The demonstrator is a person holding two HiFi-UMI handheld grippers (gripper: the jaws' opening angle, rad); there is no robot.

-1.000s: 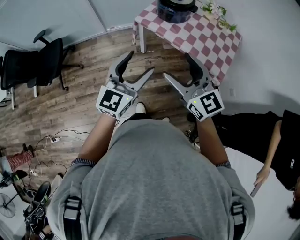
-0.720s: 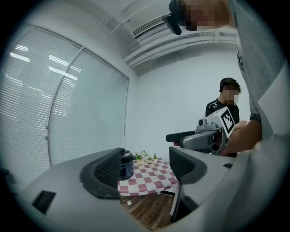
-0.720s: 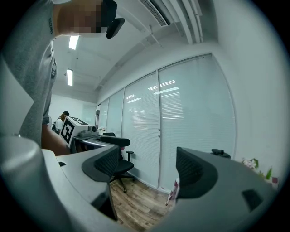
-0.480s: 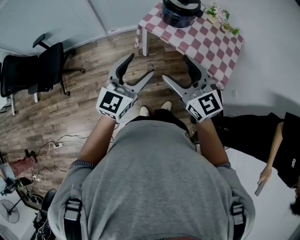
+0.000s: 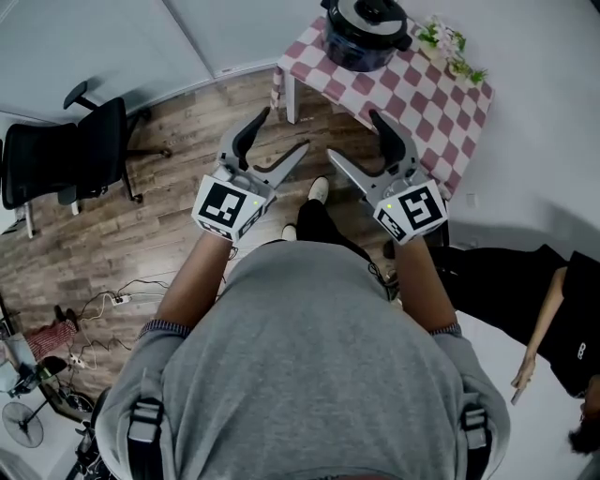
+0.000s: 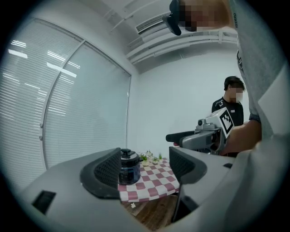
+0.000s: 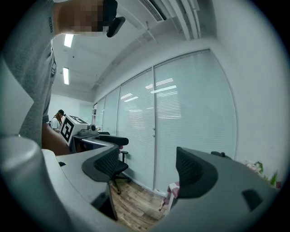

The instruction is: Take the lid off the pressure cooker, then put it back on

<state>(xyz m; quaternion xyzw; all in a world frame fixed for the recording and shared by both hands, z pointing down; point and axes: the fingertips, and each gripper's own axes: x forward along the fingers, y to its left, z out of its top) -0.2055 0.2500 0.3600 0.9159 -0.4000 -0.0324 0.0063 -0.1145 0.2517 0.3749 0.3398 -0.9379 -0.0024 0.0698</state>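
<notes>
Approach step: the grey left gripper (image 5: 281, 131) and right gripper (image 5: 352, 133) were empty, jaws apart. The dark round pressure cooker (image 5: 364, 37), black lid (image 5: 370, 11) apparently seated, stood at twelve o'clock; the next move required reaching it.

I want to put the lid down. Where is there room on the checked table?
The red-and-white checked tablecloth is bare from the dark round pressure cooker to the table's other end. It is crowded beside the small green potted plants on the wall side.
</notes>
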